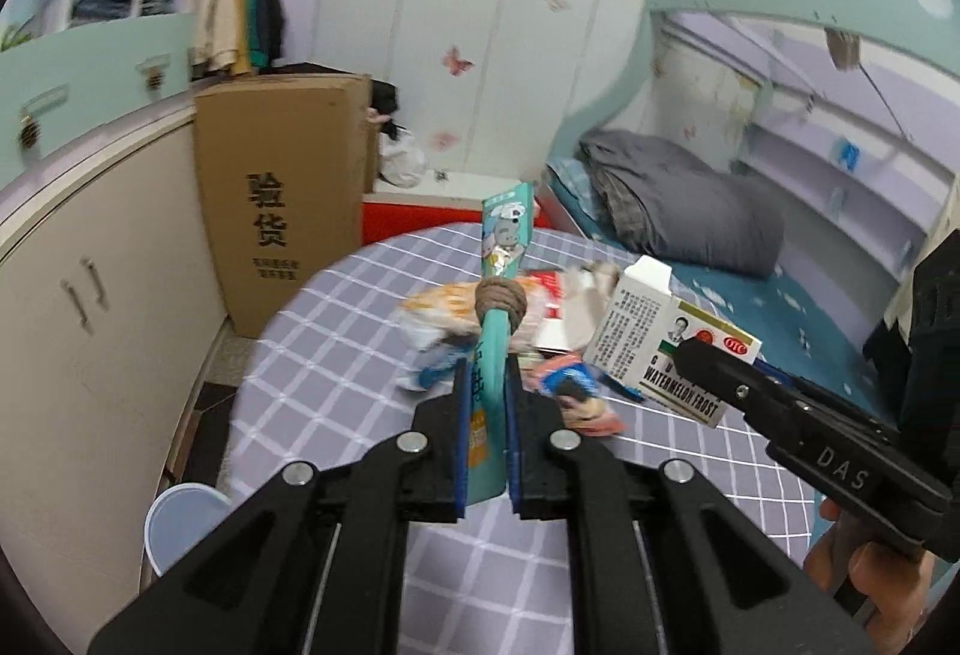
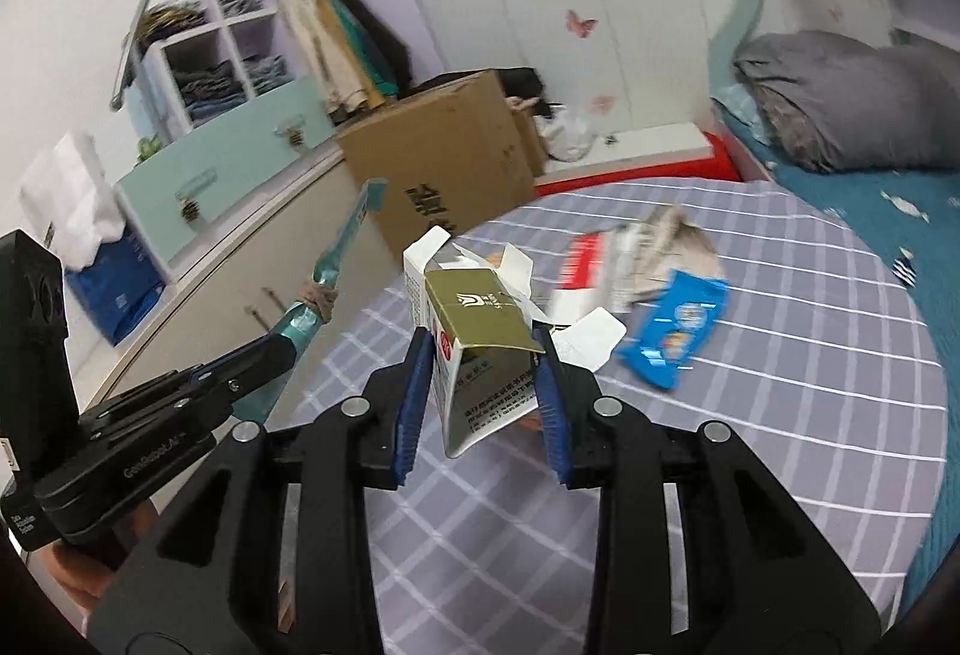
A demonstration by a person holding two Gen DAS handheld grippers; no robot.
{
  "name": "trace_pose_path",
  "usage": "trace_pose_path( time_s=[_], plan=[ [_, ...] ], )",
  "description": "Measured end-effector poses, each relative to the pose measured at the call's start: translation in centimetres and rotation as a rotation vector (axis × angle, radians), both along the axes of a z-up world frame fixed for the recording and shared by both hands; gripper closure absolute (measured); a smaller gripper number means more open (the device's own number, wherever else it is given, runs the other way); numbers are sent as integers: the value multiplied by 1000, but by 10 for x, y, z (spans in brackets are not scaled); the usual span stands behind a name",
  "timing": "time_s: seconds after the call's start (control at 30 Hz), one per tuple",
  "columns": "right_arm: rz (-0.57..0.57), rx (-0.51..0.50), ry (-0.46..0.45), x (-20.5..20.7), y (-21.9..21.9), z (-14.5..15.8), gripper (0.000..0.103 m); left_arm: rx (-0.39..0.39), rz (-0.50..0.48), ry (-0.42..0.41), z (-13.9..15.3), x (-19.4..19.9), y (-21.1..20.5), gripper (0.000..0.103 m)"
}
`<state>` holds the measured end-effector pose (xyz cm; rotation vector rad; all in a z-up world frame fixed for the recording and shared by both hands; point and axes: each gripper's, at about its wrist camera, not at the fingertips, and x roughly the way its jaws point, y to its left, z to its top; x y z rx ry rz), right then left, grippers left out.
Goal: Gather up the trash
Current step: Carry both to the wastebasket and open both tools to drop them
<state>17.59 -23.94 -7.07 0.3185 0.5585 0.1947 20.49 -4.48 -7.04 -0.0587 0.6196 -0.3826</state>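
My left gripper (image 1: 485,379) is shut on a teal snack packet (image 1: 501,289) bound round the middle with a brown band; it stands upright above the table. The same packet (image 2: 327,289) shows in the right wrist view, held by the left gripper (image 2: 282,349). My right gripper (image 2: 483,349) is shut on an opened white-and-gold medicine carton (image 2: 474,349), lifted off the cloth. In the left wrist view that carton (image 1: 654,337) hangs from the right gripper (image 1: 690,355). A blue wrapper (image 2: 675,325), a red-and-white packet (image 2: 585,253) and crumpled paper (image 2: 666,241) lie on the table.
The round table carries a lilac checked cloth (image 2: 780,415). A tall cardboard box (image 1: 282,193) stands beyond its left edge against beige cabinets (image 1: 90,325). A bed with a grey duvet (image 1: 678,199) lies to the right. A pale bucket (image 1: 180,517) sits on the floor at lower left.
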Motion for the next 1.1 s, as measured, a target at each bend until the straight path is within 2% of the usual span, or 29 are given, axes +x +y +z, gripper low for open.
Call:
trace_pose_path(
  time_s=[0.2, 0.4, 0.67, 0.93, 1.03, 1.07, 1.1],
  plan=[
    [121, -38, 6, 19, 76, 2, 70, -39, 121, 1, -6, -5, 81, 94],
    [256, -45, 40, 41, 160, -12, 70, -58, 271, 48, -30, 1, 171, 94],
    [433, -64, 118, 76, 279, -54, 70, -65, 461, 149, -80, 14, 282, 94],
    [531, -80, 204, 112, 364, -105, 69, -50, 601, 252, -131, 26, 356, 94],
    [548, -68, 216, 125, 386, -126, 59, -27, 644, 281, -147, 31, 376, 94],
    [548, -77, 220, 131, 392, -134, 39, -25, 653, 298, -153, 34, 383, 94],
    [541, -104, 234, 137, 400, -146, 28, -26, 657, 312, -158, 35, 388, 94]
  ],
)
